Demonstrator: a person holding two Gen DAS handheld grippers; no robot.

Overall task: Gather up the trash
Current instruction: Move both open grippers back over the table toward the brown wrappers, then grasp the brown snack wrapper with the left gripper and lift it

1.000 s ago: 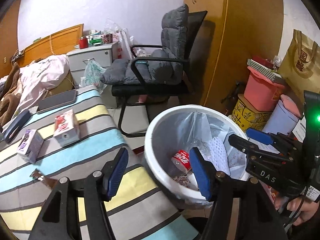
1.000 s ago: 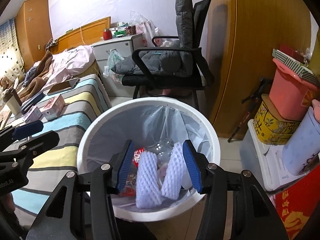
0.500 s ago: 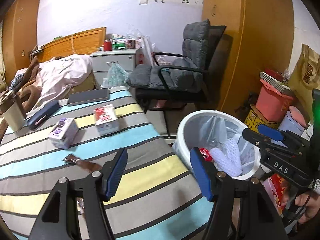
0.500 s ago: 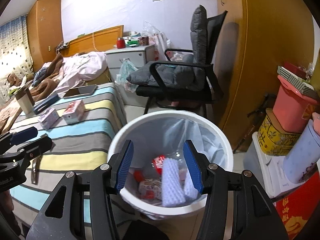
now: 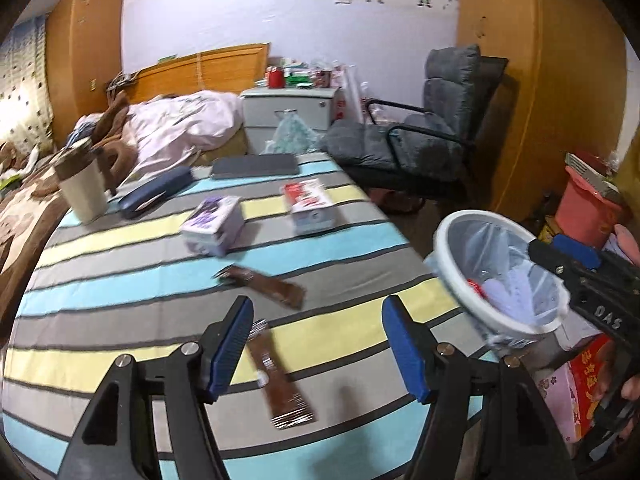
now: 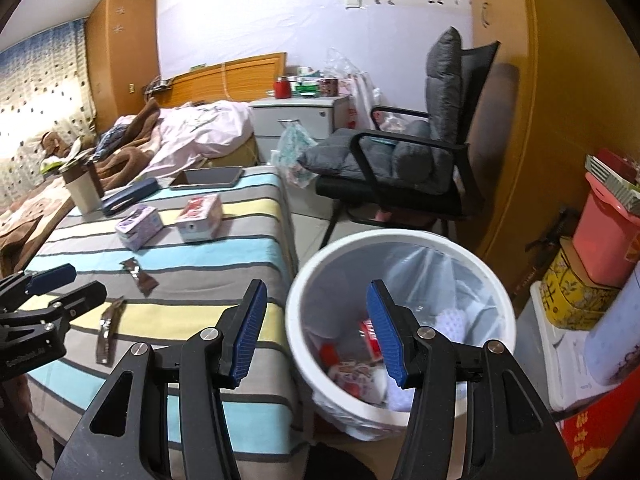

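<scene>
Empty and apart, the left tool (image 5: 316, 344) hovers over a brown wrapper (image 5: 280, 376) on the striped bed (image 5: 120, 280); the right tool (image 6: 314, 334), likewise apart, waits above the bin (image 6: 400, 240).

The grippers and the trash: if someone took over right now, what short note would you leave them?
Left gripper: open, empty, above the striped bed, the near brown wrapper just below its fingers.
Right gripper: open, empty, over the rim of the white bin.
Done: the bin already holds white foam nets and red packaging.
Left: two brown wrappers on the bed, the near one and the far wrapper. The small boxes, cup and tablet may not be trash; check first.
</scene>
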